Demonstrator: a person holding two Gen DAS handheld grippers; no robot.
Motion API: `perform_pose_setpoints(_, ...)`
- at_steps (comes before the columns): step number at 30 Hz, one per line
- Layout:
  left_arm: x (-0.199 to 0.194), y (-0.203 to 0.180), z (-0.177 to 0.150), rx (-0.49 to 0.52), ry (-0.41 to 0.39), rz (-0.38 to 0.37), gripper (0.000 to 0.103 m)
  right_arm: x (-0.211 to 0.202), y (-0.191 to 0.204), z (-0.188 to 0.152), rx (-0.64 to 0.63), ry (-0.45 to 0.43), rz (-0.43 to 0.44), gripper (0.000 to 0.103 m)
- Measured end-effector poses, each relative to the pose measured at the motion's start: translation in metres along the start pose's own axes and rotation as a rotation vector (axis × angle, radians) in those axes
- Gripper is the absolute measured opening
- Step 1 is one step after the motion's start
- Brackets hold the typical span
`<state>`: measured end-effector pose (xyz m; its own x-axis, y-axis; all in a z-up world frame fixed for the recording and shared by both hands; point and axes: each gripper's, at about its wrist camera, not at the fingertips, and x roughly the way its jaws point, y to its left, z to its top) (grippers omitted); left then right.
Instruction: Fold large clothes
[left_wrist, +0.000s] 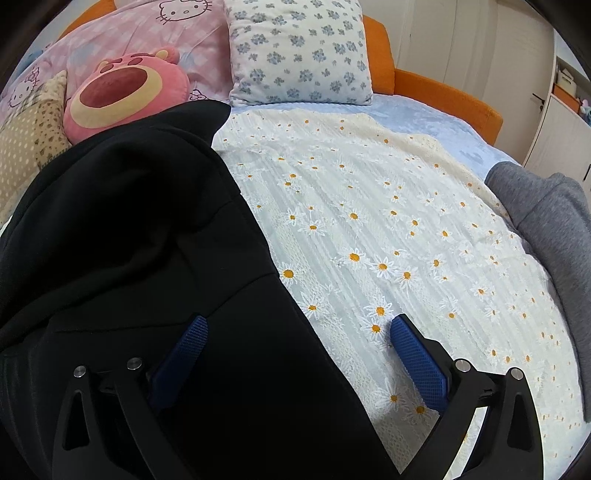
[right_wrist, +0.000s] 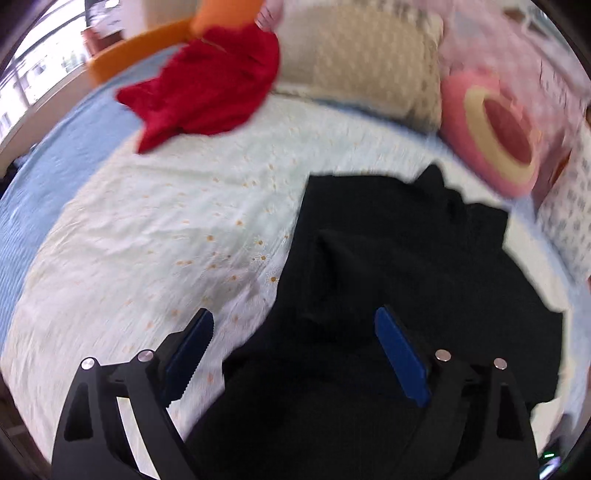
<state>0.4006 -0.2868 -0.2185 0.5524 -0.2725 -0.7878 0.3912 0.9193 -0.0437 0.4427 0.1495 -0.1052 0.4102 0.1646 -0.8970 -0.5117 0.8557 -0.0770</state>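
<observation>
While both grippers hang spread wide, the left gripper and the right gripper pinch nothing; the black garment lies below them on the daisy blanket. Farther back sit the floral pillow and pink plush.

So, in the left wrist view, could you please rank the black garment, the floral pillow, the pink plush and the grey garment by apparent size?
1. black garment, nearest the camera
2. floral pillow
3. pink plush and grey garment: too alike to rank; the grey one is cut off.
</observation>
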Motion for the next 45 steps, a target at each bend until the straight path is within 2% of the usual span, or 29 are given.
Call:
perform_pose_setpoints(3, -0.002, 0.001, 0.0, 0.001, 0.005, -0.006, 0.1, -0.062, -0.028, -0.006, -0.028, -0.065, -0.016, 0.088)
perform_pose_setpoints(6, -0.011, 0.011, -0.003, -0.001, 0.027, -0.099, 0.1, -0.113, -0.072, -0.012, -0.012, -0.119, -0.08, 0.088)
perform_pose_setpoints(9, -0.027, 0.017, -0.008, 0.033, 0.075, -0.138, 0.1, -0.155, -0.133, -0.022, 0.07, -0.148, -0.146, 0.088)
perform_pose_setpoints(12, -0.06, 0.038, -0.021, 0.005, 0.124, -0.189, 0.1, -0.18, -0.182, -0.038, 0.171, -0.173, -0.122, 0.088)
perform_pose_setpoints(15, -0.104, 0.083, -0.03, -0.043, 0.16, -0.238, 0.1, -0.197, -0.219, -0.06, 0.208, -0.196, -0.094, 0.088)
perform_pose_setpoints(17, -0.123, 0.115, -0.032, -0.075, 0.17, -0.235, 0.1, -0.205, -0.248, -0.08, 0.248, -0.202, -0.035, 0.088)
perform_pose_setpoints(18, -0.136, 0.144, -0.031, -0.12, 0.184, -0.219, 0.1, -0.208, -0.257, -0.09, 0.263, -0.21, -0.015, 0.088)
perform_pose_setpoints(21, -0.159, 0.205, -0.019, -0.235, 0.131, -0.204, 0.1, -0.217, -0.288, -0.125, 0.293, -0.27, 0.003, 0.088)
perform_pose_setpoints(23, -0.167, 0.242, -0.007, -0.311, 0.07, -0.17, 0.1, -0.208, -0.307, -0.141, 0.352, -0.28, 0.01, 0.088)
perform_pose_setpoints(24, -0.165, 0.263, 0.0, -0.354, 0.04, -0.154, 0.1, -0.201, -0.317, -0.147, 0.382, -0.275, 0.022, 0.081)
perform_pose_setpoints(25, -0.161, 0.277, 0.004, -0.38, 0.031, -0.144, 0.1, -0.189, -0.331, -0.157, 0.433, -0.261, 0.035, 0.065)
perform_pose_setpoints(26, -0.154, 0.294, 0.008, -0.41, 0.022, -0.129, 0.1, -0.178, -0.342, -0.164, 0.471, -0.241, 0.045, 0.058)
perform_pose_setpoints(27, -0.148, 0.304, 0.009, -0.42, 0.021, -0.114, 0.1, -0.17, -0.35, -0.17, 0.497, -0.23, 0.055, 0.045)
perform_pose_setpoints(28, -0.141, 0.315, 0.008, -0.429, 0.027, -0.09, 0.1, -0.158, -0.361, -0.178, 0.534, -0.214, 0.064, 0.038)
perform_pose_setpoints(30, -0.126, 0.337, -0.002, -0.457, 0.038, -0.024, 0.099, -0.142, -0.375, -0.19, 0.561, -0.194, 0.063, 0.032)
perform_pose_setpoints(32, -0.115, 0.359, -0.018, -0.519, 0.041, -0.009, 0.099, -0.124, -0.385, -0.198, 0.573, -0.178, 0.055, 0.029)
perform_pose_setpoints(34, -0.096, 0.381, -0.04, -0.609, 0.061, -0.087, 0.096, -0.108, -0.389, -0.198, 0.581, -0.175, 0.05, 0.025)
perform_pose_setpoints(36, -0.094, 0.375, -0.042, -0.55, 0.03, -0.07, 0.093, -0.094, -0.392, -0.194, 0.594, -0.186, 0.052, 0.025)
perform_pose_setpoints(40, -0.084, 0.351, -0.04, -0.39, 0.048, 0.052, 0.094, -0.076, -0.381, -0.182, 0.57, -0.223, 0.06, 0.02)
perform_pose_setpoints(42, -0.082, 0.348, -0.04, -0.374, 0.033, 0.067, 0.096, -0.066, -0.371, -0.176, 0.531, -0.251, 0.045, 0.02)
perform_pose_setpoints(45, -0.083, 0.351, -0.041, -0.384, 0.008, 0.054, 0.097, -0.038, -0.362, -0.174, 0.49, -0.206, 0.012, 0.02)
